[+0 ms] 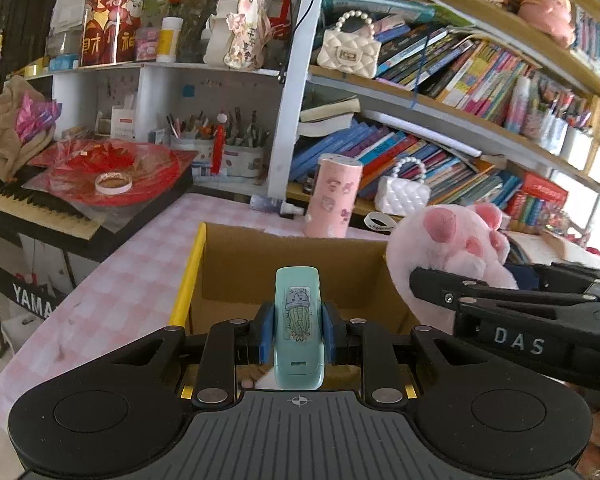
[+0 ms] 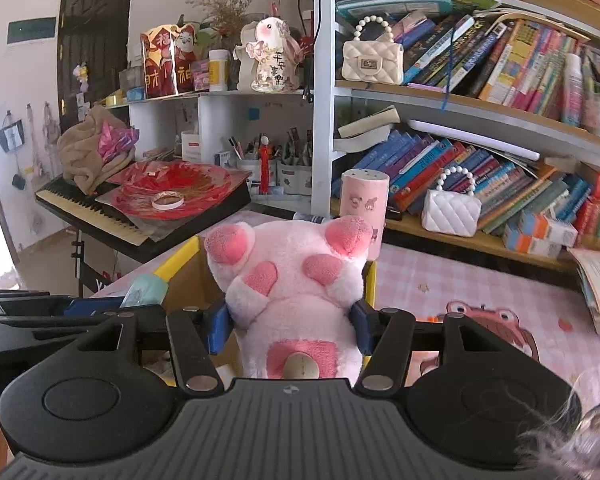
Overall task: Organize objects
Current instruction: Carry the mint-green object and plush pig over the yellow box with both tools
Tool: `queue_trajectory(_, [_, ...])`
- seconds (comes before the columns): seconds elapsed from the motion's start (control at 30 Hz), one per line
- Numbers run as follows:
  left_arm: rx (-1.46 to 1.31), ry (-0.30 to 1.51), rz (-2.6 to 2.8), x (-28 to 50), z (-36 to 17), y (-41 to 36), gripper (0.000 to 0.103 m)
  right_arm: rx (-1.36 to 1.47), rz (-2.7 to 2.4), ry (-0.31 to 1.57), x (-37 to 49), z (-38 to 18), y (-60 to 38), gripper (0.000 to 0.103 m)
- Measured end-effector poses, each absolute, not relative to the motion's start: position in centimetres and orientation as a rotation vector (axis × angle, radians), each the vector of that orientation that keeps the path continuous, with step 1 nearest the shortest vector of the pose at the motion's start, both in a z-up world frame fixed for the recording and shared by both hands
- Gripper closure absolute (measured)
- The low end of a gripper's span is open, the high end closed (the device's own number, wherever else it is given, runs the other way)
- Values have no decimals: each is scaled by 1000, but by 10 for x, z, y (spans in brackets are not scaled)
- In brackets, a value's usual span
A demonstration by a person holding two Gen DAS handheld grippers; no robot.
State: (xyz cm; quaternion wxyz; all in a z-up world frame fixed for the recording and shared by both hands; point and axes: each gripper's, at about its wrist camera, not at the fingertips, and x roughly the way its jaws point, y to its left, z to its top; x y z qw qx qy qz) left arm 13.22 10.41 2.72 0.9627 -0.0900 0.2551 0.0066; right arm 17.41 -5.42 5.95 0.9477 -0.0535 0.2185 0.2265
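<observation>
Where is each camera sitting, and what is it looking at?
Left wrist: sits on the left gripper, looking along its fingers, shut on a teal case, over the cardboard box; the right gripper shows at the right.
Right wrist: sits on the right gripper, shut on a pink plush paw; the left gripper's tip shows at the left edge.
Both share: box, paw, pink cylinder, bookshelf.

The left hand-held gripper (image 1: pixel 298 334) fills the lower frame: black ribbed base, two round side discs, silver screw heads, blue finger pads (image 1: pixel 265 336). The right hand-held gripper (image 2: pixel 292 324) looks alike; its black arm reads "DAS" in white.
</observation>
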Motion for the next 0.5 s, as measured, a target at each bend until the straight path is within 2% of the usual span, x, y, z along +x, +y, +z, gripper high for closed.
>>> queue_trajectory(0.33, [-153, 635, 73, 178, -5, 97, 80, -173, 551, 493, 238, 40, -45, 48])
queue_trajectory(0.5, [-161, 697, 83, 189, -20, 95, 80, -218, 636, 591, 262, 24, -34, 48])
